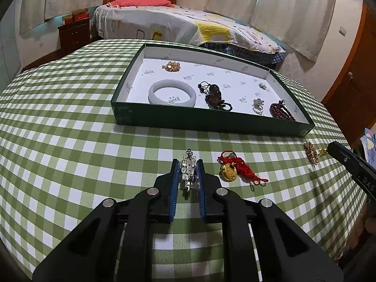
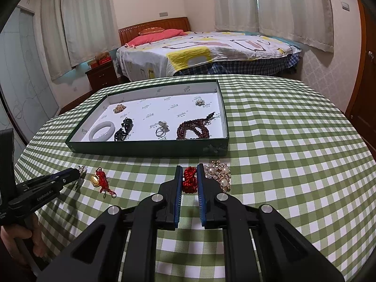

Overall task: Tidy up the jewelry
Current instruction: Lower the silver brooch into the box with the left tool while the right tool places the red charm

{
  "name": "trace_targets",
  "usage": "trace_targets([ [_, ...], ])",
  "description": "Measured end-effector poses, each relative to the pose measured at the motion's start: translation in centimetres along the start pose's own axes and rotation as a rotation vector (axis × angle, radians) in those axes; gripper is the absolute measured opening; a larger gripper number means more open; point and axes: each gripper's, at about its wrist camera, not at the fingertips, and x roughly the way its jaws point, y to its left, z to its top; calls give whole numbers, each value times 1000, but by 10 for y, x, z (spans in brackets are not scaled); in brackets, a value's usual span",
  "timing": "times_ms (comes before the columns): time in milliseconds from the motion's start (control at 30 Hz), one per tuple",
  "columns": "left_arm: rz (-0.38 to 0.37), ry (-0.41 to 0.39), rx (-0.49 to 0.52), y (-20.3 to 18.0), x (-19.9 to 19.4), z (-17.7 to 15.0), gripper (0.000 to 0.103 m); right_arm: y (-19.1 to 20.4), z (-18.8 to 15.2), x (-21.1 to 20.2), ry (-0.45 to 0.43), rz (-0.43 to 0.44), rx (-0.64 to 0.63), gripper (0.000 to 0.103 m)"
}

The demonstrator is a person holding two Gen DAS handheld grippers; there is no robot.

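My left gripper (image 1: 187, 164) is shut on a silver rhinestone brooch (image 1: 188, 172) that lies on the green checked tablecloth. My right gripper (image 2: 189, 169) is shut on a red knotted cord charm (image 2: 189, 180), beside a pearl and gold brooch (image 2: 219, 175). A gold lock charm with red tassel (image 1: 231, 170) lies between the two grippers; it also shows in the right wrist view (image 2: 99, 179). The green tray (image 1: 211, 123) holds a white bangle (image 1: 172, 93), dark bead cords (image 1: 212, 95), a silver ring (image 1: 257, 105), red beads (image 1: 280, 111) and small brooches.
The tray (image 2: 145, 149) stands on the table just beyond both grippers. The right gripper's tip (image 1: 347, 159) shows at the right edge of the left wrist view. A bed (image 2: 206, 49) and a nightstand (image 2: 101, 74) stand behind the table.
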Motion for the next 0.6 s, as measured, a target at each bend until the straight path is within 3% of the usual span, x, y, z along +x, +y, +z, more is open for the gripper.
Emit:
trace_targets([
  [600,6,-5,-3,4,-1,0,15,1,0,0,-3,-1,0,13],
])
